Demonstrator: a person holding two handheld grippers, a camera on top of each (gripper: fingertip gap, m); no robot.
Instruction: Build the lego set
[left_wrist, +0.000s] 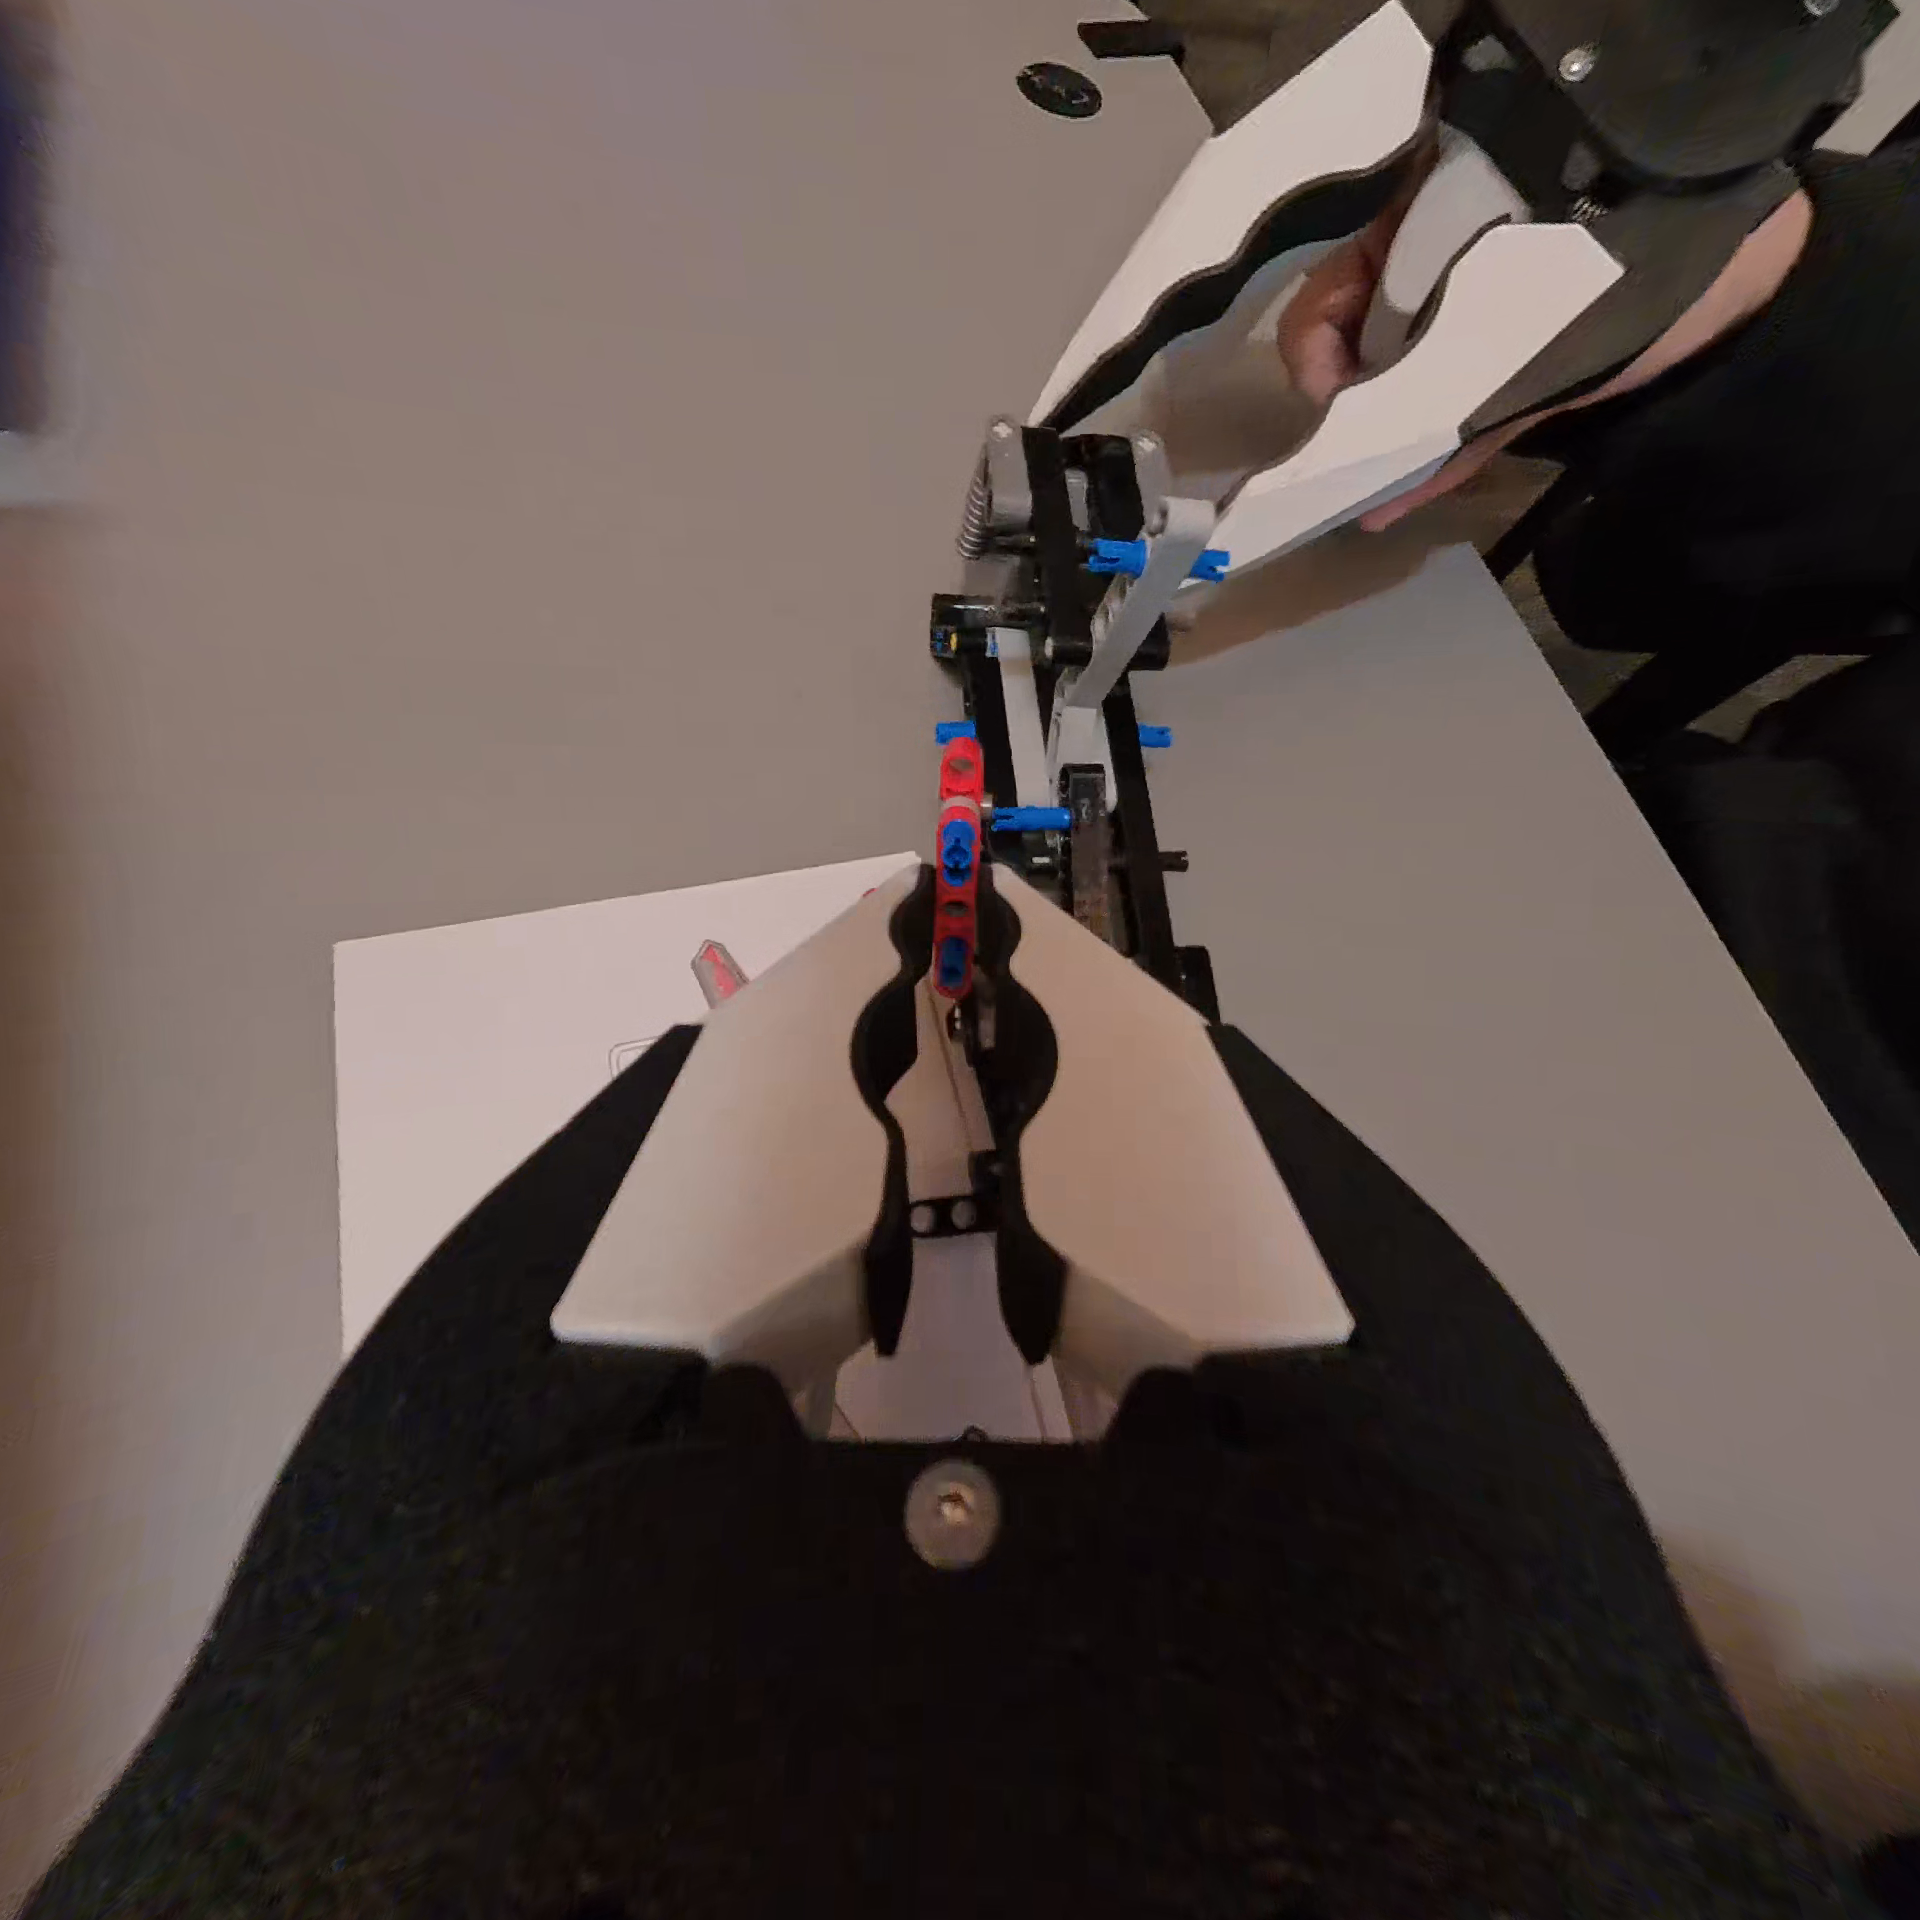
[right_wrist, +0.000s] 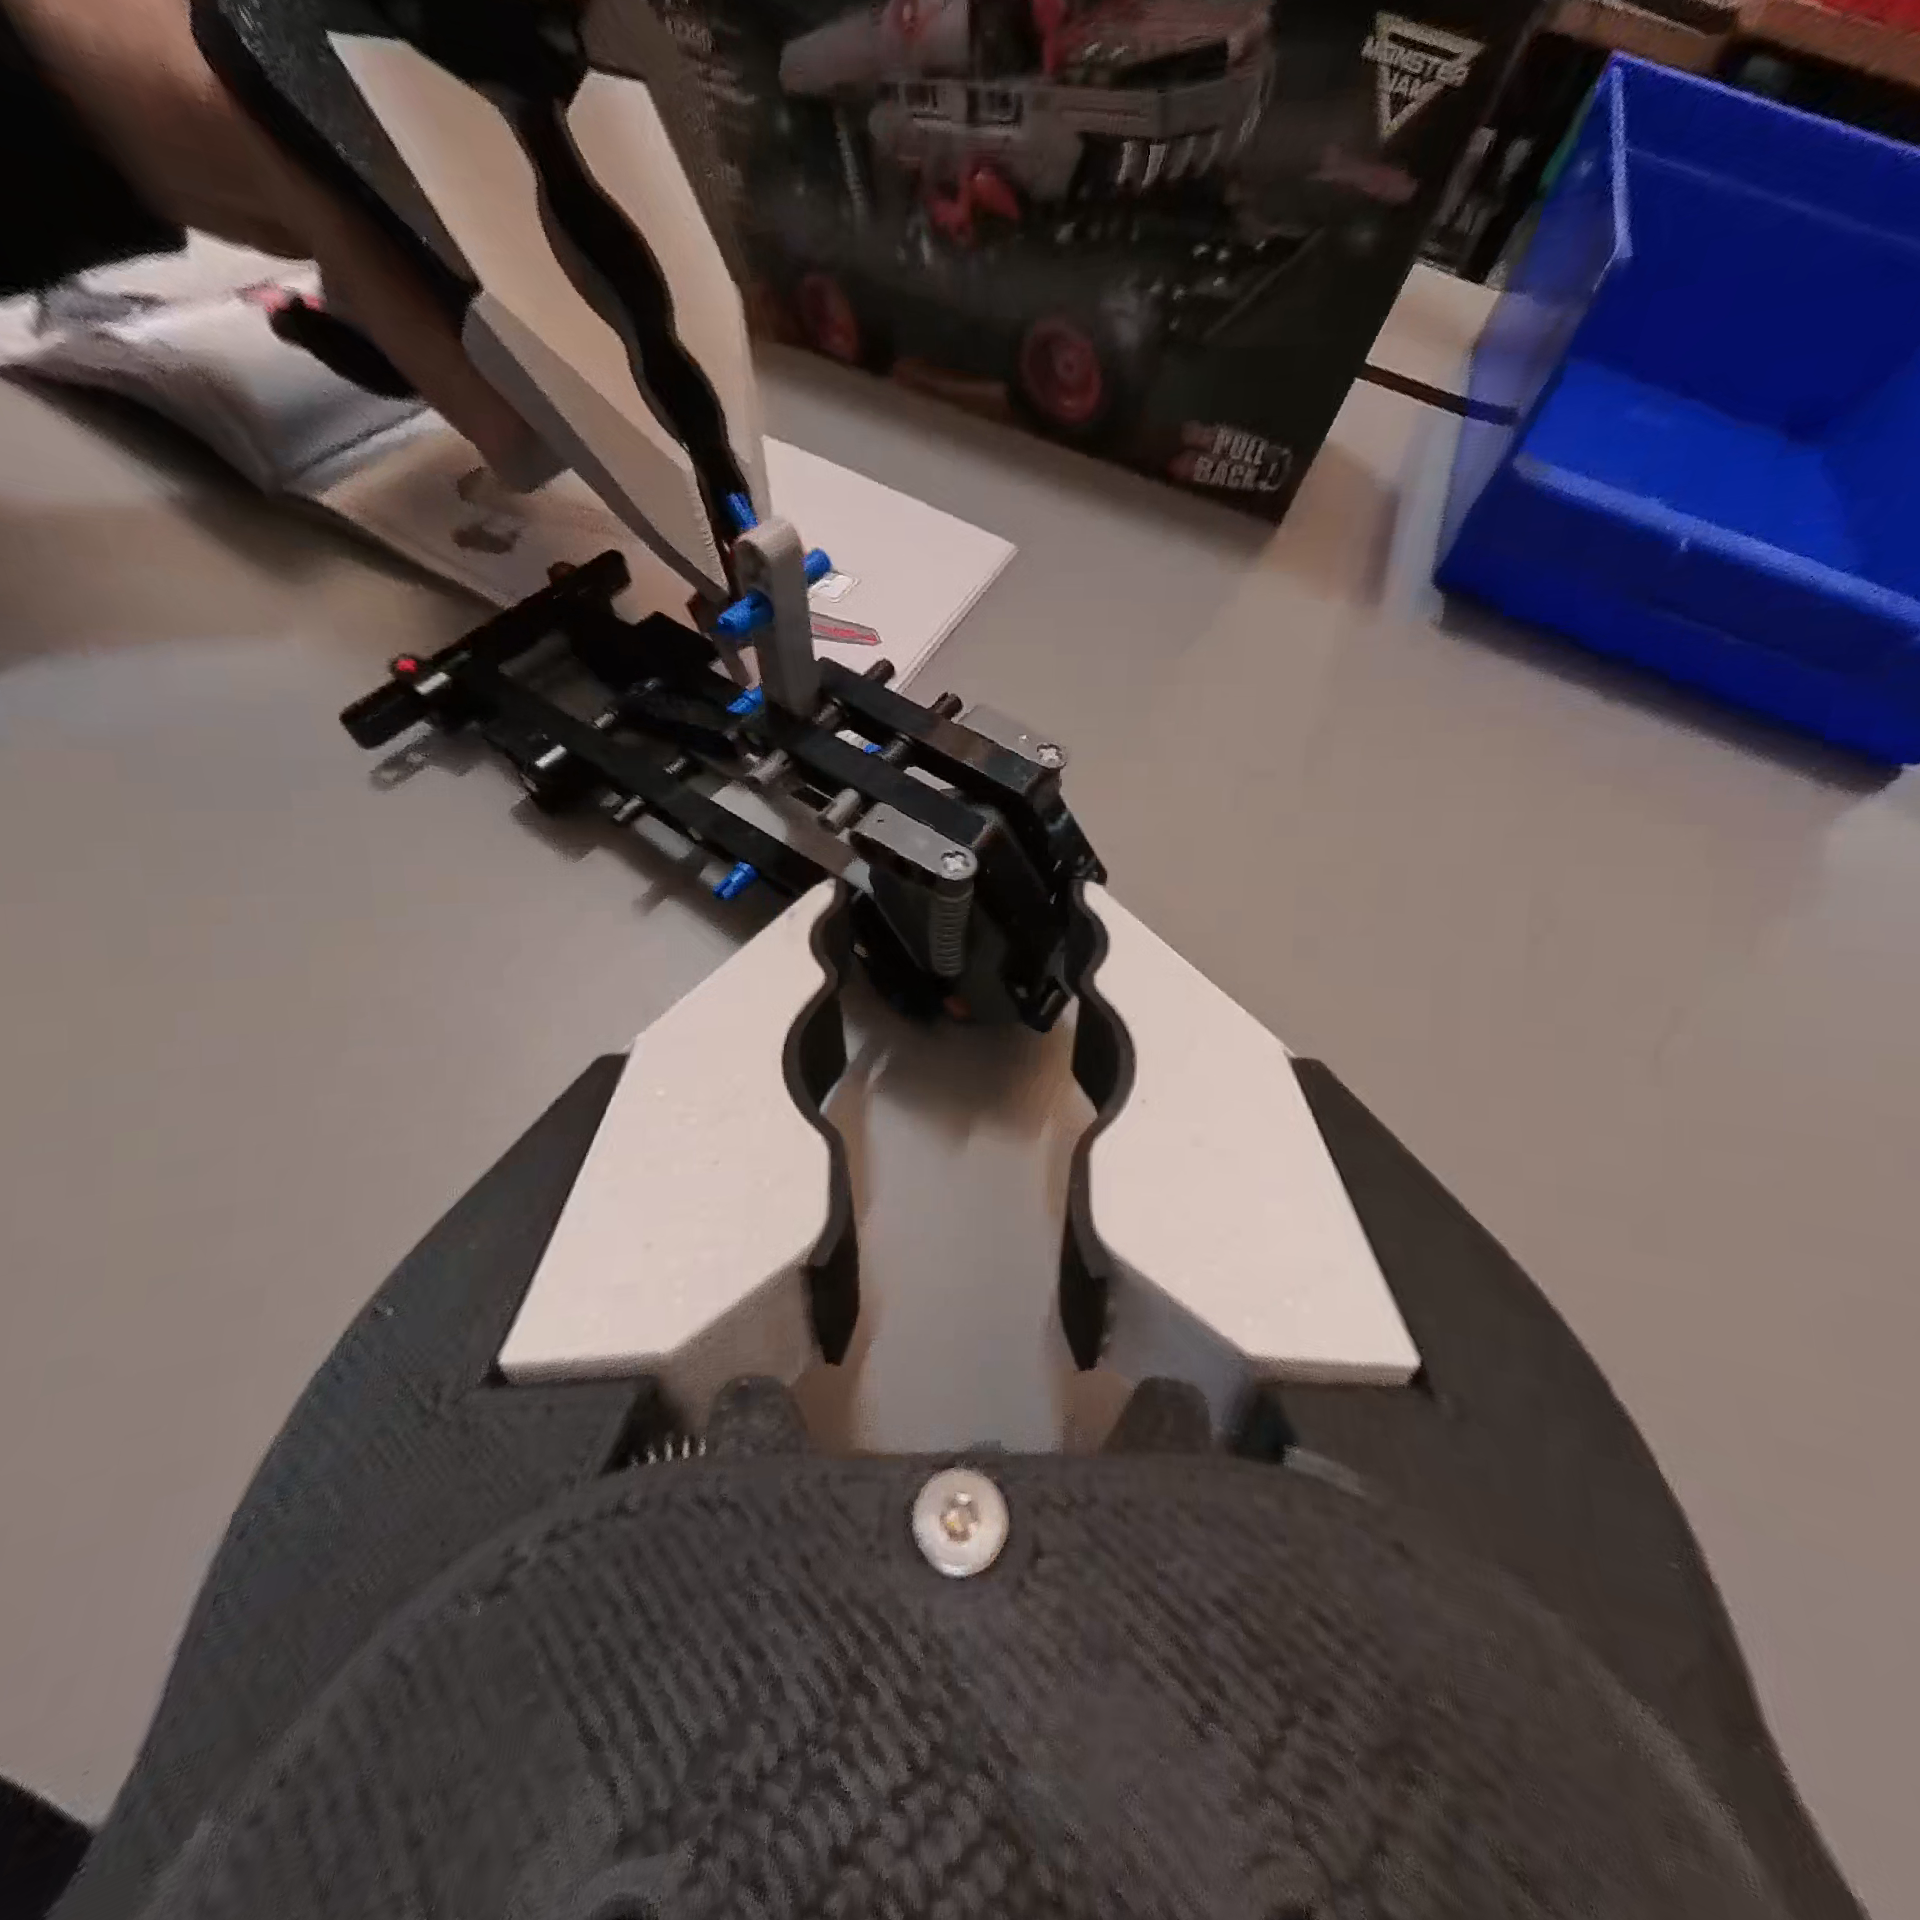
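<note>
A long black Lego chassis (left_wrist: 1049, 582) lies on the grey table, with blue pins and a grey beam (left_wrist: 1143, 592) sticking up from it. My left gripper (left_wrist: 956, 878) is shut on a red beam (left_wrist: 958, 831) fitted with blue pins, and holds it against the chassis's near side. My right gripper (right_wrist: 961, 909) is shut on the chassis (right_wrist: 727, 769) at its end with the grey spring motor. It also shows in the left wrist view (left_wrist: 1132, 488). In the right wrist view the left gripper (right_wrist: 732, 603) comes down beside the upright grey beam (right_wrist: 779, 613); the red beam is hidden there.
A white instruction booklet (left_wrist: 520, 1018) lies under and beside the chassis, and also shows in the right wrist view (right_wrist: 894, 561). The set's dark box (right_wrist: 1091, 208) stands behind, a blue bin (right_wrist: 1714, 416) to its right, a plastic bag (right_wrist: 208, 353) at left. The table edge (left_wrist: 1662, 831) runs close by. The gap from one gripper's tips to the other's is roughly 10 cm.
</note>
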